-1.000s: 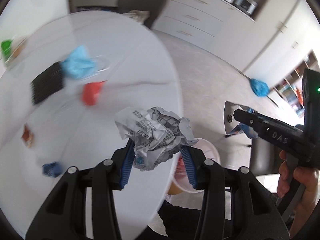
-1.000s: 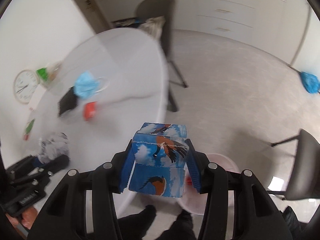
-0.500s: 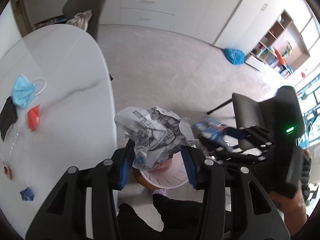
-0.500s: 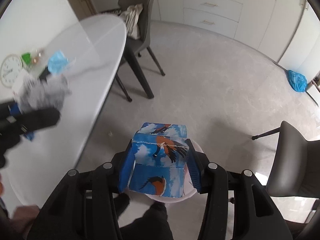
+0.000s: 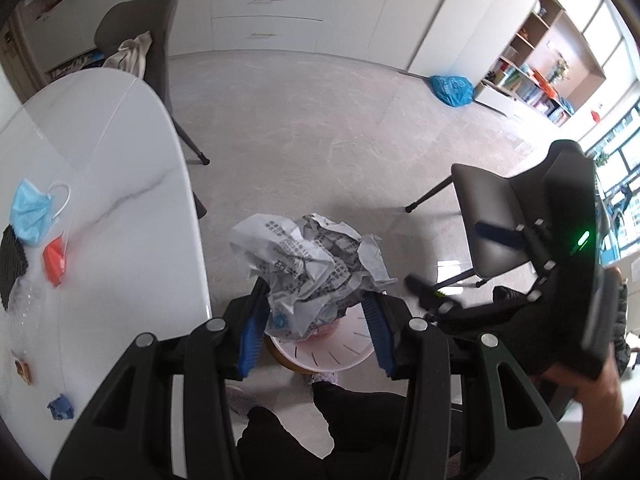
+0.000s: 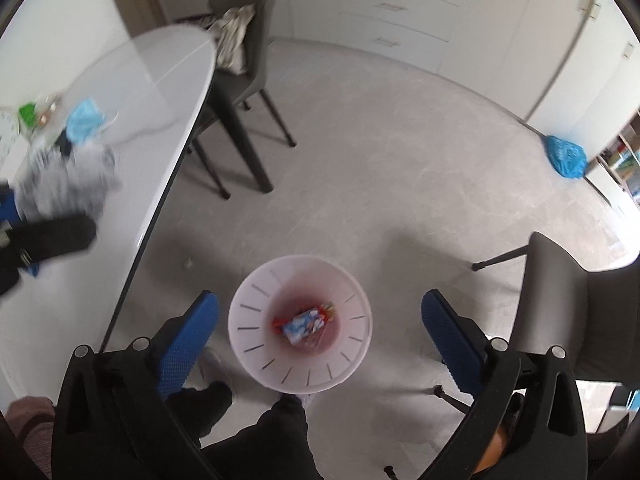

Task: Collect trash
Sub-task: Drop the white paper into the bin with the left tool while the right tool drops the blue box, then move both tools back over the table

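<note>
My left gripper [image 5: 316, 316] is shut on a crumpled printed paper ball [image 5: 308, 264] and holds it above the pink trash bin [image 5: 336, 354] on the floor. My right gripper [image 6: 320, 320] is open and empty, right over the bin [image 6: 256, 344]. The blue bird-print box [image 6: 302, 324] lies at the bin's bottom among red wrappers. The left gripper and its paper ball [image 6: 64, 184] show blurred at the left of the right wrist view. The right gripper [image 5: 560, 280] shows at the right of the left wrist view.
The white oval table [image 5: 120, 200] holds a blue face mask [image 5: 30, 212], a red wrapper [image 5: 54, 260], a black mesh piece [image 5: 12, 264], a small blue scrap [image 5: 60, 408] and a brown scrap [image 5: 22, 370]. Grey chairs [image 5: 492, 220] [image 6: 244, 64] stand around. A blue bag [image 6: 564, 156] lies on the floor.
My right gripper has opened and the bird-print box has dropped into the bin. My left gripper has swung off the table towards the bin with the paper ball.
</note>
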A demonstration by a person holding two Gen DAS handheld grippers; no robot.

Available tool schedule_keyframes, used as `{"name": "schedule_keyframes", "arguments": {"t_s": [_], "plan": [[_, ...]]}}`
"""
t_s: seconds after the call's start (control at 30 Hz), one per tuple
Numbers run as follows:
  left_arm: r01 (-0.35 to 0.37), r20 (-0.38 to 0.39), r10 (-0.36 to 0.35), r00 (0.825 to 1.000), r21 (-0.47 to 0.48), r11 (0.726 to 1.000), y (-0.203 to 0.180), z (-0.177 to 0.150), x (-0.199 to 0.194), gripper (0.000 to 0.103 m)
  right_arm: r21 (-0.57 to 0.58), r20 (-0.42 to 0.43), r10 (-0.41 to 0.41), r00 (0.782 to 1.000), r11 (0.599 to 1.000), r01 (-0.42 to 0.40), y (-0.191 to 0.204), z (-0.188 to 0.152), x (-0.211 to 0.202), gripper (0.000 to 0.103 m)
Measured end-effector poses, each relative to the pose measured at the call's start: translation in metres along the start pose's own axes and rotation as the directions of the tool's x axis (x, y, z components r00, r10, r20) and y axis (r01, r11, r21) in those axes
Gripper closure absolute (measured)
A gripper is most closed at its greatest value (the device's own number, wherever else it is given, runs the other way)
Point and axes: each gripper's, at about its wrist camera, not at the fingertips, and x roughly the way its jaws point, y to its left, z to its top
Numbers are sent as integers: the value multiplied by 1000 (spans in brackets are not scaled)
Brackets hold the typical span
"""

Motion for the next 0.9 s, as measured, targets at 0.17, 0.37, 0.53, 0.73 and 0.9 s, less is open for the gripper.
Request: {"name": "schedule_keyframes", "arguments": {"t_s": [0.17, 0.37, 0.53, 0.73, 0.9], "plan": [[37, -19, -36, 999, 47, 998, -12, 0, 8, 51, 69, 50, -34, 998, 997, 30, -27, 5, -25, 3], [63, -25, -61, 998, 95, 993, -29, 0, 11, 10, 125, 52, -69, 996, 990, 62, -50, 1, -31, 3], [60, -1, -61, 998, 143, 988, -39, 1, 6, 8, 154, 36, -74, 997, 986, 67, -59, -5, -28, 3], [49, 2, -50, 999, 143, 988, -39, 3, 7, 8, 152, 37, -70, 997, 986, 64, -58, -6, -27, 3], [46, 6, -47, 999, 126, 991, -36, 2, 5, 8, 138, 45, -63, 997, 989, 56, -54, -2, -27, 3]]}}
